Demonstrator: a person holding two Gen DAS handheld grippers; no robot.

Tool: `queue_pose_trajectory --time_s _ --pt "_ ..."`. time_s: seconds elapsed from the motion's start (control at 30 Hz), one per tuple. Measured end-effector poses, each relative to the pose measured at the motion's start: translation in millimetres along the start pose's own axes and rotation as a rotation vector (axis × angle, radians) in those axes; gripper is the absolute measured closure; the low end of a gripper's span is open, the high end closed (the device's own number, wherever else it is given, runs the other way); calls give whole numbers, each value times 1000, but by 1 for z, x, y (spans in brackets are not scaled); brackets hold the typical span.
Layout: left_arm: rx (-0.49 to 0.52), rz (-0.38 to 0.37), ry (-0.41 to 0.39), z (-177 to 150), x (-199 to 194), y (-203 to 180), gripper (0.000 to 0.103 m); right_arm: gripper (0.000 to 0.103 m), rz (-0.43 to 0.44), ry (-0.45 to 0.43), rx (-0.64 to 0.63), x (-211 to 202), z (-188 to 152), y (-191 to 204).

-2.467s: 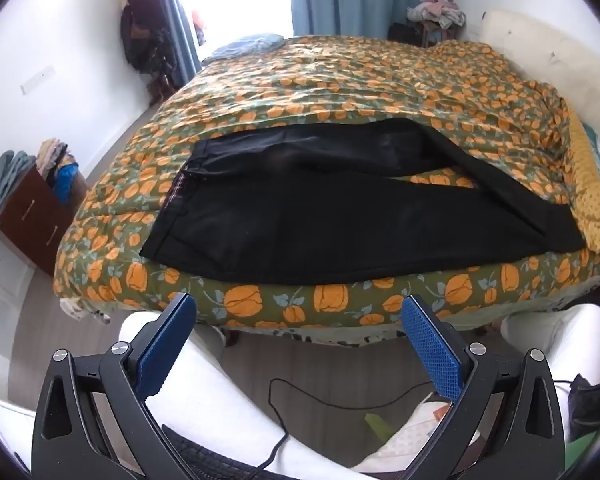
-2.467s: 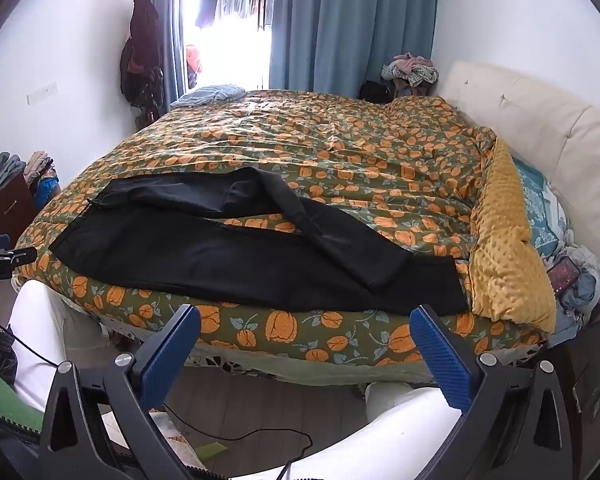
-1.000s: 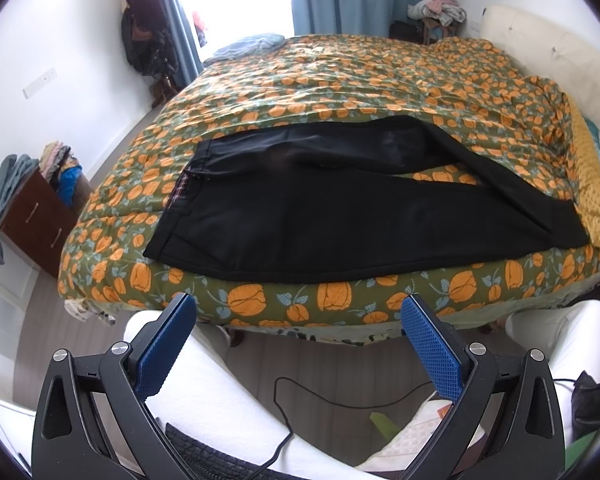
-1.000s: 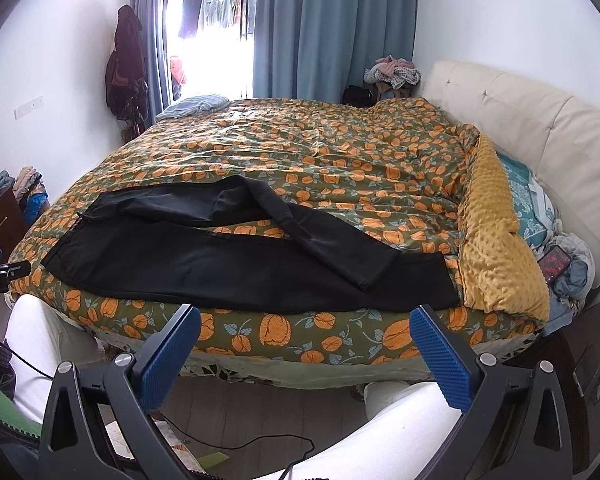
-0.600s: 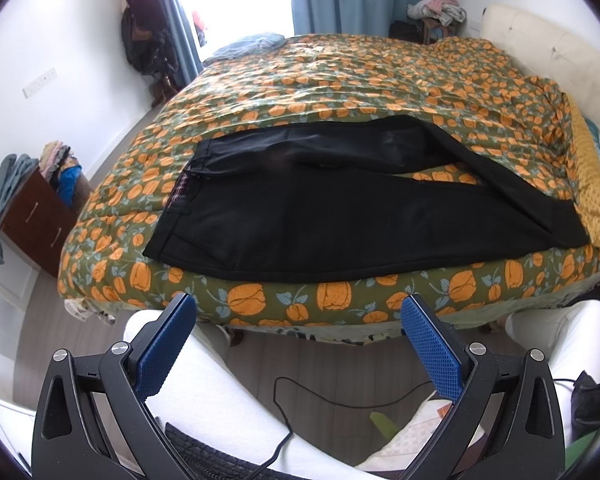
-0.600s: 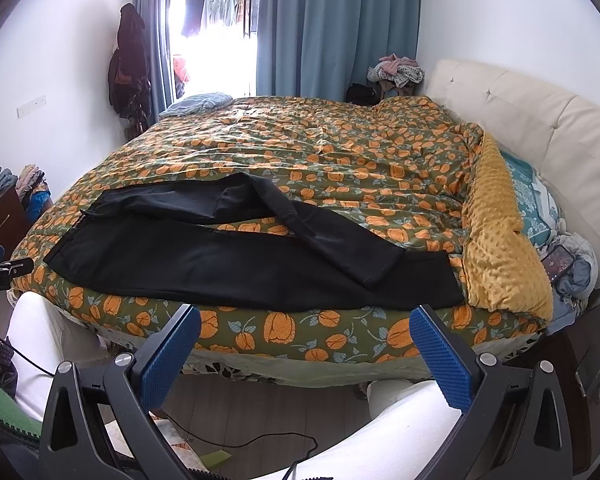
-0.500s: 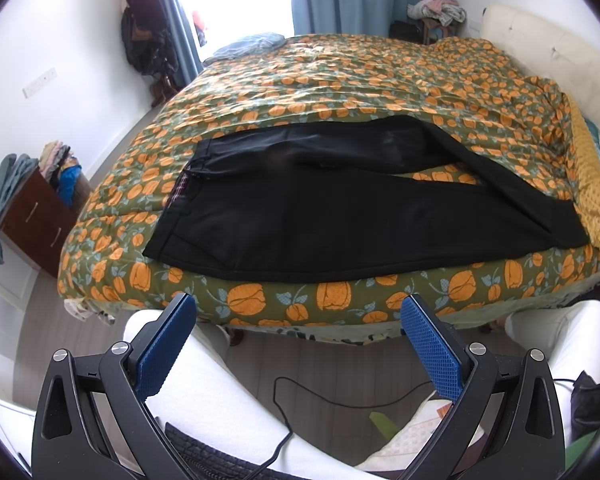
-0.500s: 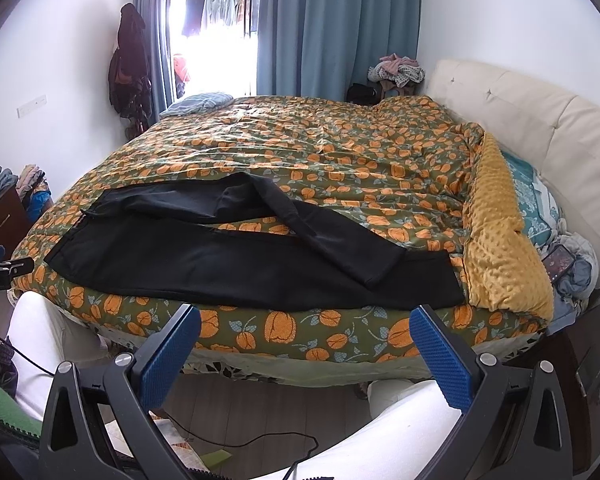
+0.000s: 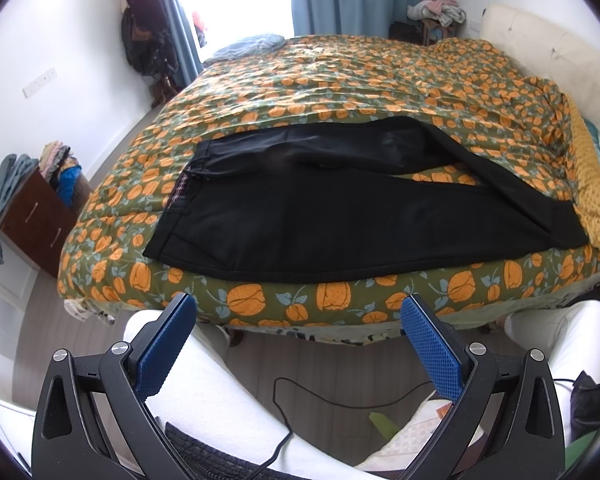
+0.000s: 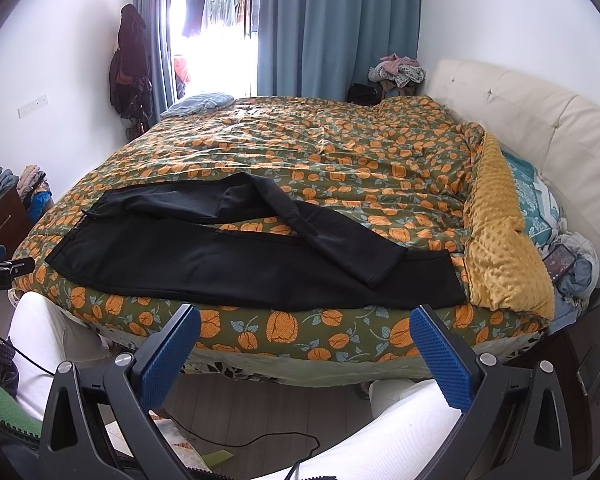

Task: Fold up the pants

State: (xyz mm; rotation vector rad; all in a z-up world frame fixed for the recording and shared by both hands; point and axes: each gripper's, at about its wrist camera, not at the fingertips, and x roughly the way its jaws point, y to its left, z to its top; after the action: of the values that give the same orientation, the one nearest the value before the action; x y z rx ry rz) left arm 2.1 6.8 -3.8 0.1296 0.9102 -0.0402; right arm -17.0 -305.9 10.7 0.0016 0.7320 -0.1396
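Black fabric pants (image 9: 340, 220) lie flat along the floral-quilted bed's (image 9: 340, 76) near edge, far leg crossing the near. Left claw (image 9: 298, 334) and right claw (image 10: 305, 344), both released, should pinch waistband and hem together.

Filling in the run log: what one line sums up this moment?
stage: pre-grasp | black pants: spread on orange-floral bedspread, far leg crossing near leg | left gripper: open, empty | right gripper: open, empty
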Motion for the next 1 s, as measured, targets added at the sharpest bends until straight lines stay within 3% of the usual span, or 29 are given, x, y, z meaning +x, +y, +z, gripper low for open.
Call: queue_pose_trajectory --time_s 1.0 --pt "1 1 -1 -1 -1 0 1 0 11 1 1 -1 0 3"
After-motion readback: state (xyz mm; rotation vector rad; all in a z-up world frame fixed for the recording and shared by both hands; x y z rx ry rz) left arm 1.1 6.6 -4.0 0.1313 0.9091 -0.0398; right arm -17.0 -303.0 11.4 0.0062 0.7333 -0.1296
